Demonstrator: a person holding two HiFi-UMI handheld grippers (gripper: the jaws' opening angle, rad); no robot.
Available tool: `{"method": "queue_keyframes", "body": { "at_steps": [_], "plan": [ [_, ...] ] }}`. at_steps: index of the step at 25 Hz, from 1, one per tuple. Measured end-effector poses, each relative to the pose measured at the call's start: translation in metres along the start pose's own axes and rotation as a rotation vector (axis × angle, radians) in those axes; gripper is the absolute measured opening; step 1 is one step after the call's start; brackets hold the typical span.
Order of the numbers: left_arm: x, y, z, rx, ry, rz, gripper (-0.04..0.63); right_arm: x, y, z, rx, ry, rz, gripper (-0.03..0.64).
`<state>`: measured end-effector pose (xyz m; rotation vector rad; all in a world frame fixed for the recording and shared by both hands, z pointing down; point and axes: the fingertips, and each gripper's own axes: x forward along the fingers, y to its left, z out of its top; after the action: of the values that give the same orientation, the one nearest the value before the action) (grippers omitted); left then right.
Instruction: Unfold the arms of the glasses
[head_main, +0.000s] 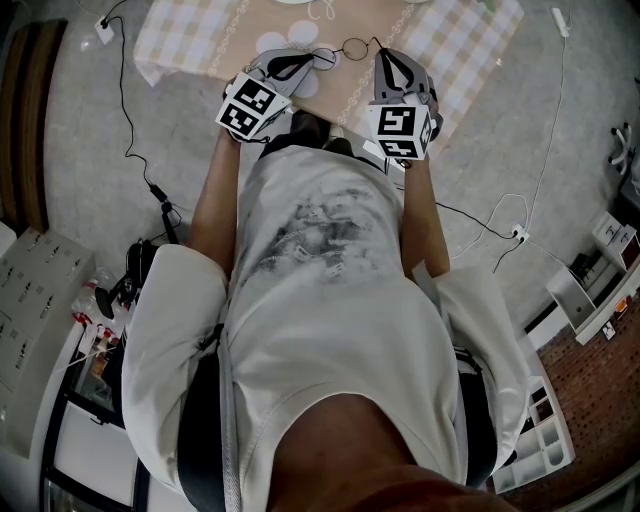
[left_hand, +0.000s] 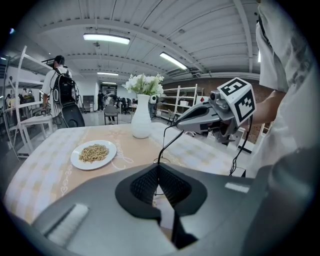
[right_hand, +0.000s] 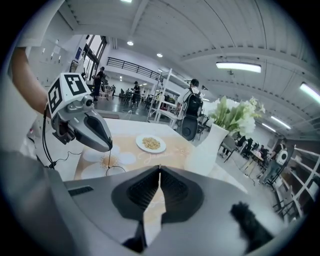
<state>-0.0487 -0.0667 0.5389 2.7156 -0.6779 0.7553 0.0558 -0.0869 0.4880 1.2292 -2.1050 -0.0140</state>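
Glasses (head_main: 355, 46) with a thin wire frame and round lenses hang between two grippers at the top centre of the head view, above the table's near edge. The left gripper (head_main: 322, 58) has its jaws pressed together on the wire. In its own view (left_hand: 159, 175) a thin dark line runs down between the pads, and one round lens sits just past the tips. The right gripper (head_main: 383, 55) also has its jaws closed. In its own view (right_hand: 159, 180) only a sliver of gap shows, with a small bit of metal at the tip. Seen from the left gripper view, one arm of the glasses (left_hand: 171, 141) slants up and right to the right gripper's tip (left_hand: 182, 129). Seen from the right gripper view, a lens (right_hand: 115, 169) dangles on a wire below the left gripper (right_hand: 107, 148) at centre left.

The table (head_main: 460, 50) has a pale checked cloth with a beige centre strip. On it stand a white plate (left_hand: 93, 154) of grain and a white vase (left_hand: 141, 120) of white flowers, both well apart from the glasses.

Around it is a large hall with a grey floor (head_main: 90, 150) crossed by cables (head_main: 125, 110), white shelves (left_hand: 20, 100), ceiling strip lights (left_hand: 106, 38), and a person (left_hand: 62, 90) with a backpack.
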Motion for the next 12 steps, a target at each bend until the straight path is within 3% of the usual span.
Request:
{"method": "queue_keyframes", "body": {
  "at_steps": [12],
  "plan": [
    [-0.0001, 0.0033, 0.0007, -0.020, -0.021, 0.012, 0.011, -0.0028, -0.0087, -0.0059, 0.066, 0.001, -0.013, 0.023]
  ]
}}
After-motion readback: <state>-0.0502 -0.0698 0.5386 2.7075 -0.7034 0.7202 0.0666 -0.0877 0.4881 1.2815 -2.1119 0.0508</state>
